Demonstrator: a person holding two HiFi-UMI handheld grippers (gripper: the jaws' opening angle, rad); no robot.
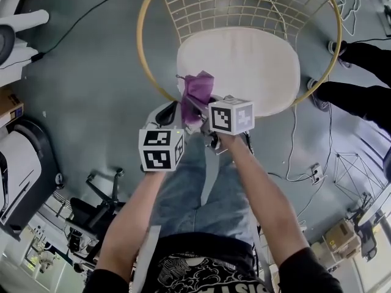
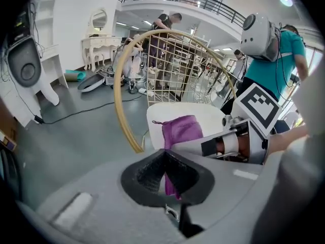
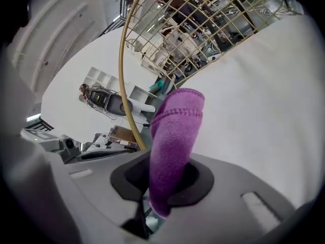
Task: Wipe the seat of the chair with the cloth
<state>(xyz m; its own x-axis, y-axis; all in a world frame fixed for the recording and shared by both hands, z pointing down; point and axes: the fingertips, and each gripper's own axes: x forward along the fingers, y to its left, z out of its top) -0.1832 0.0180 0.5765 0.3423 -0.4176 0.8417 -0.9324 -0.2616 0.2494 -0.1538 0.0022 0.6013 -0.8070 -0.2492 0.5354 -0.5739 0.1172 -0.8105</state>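
Note:
The chair has a round gold frame (image 1: 142, 47) with a wire-grid back and a white cushioned seat (image 1: 250, 66). A purple cloth (image 1: 197, 92) hangs over the seat's near left edge. My left gripper (image 1: 173, 113) and right gripper (image 1: 197, 107) meet at the cloth, side by side. In the left gripper view the left gripper (image 2: 166, 176) is shut with a strip of the cloth (image 2: 180, 131) between its jaws, and the right gripper's marker cube (image 2: 259, 105) is just to the right. In the right gripper view the right gripper (image 3: 163, 181) is shut on the cloth (image 3: 176, 131), above the white seat (image 3: 254, 111).
A person in black trousers and shoes (image 1: 360, 72) stands right of the chair. Cables and a power strip (image 1: 316, 173) lie on the grey floor. A white machine (image 1: 21, 163) and a black stand (image 1: 91, 215) are at the left. Other people (image 2: 277, 44) stand behind the chair.

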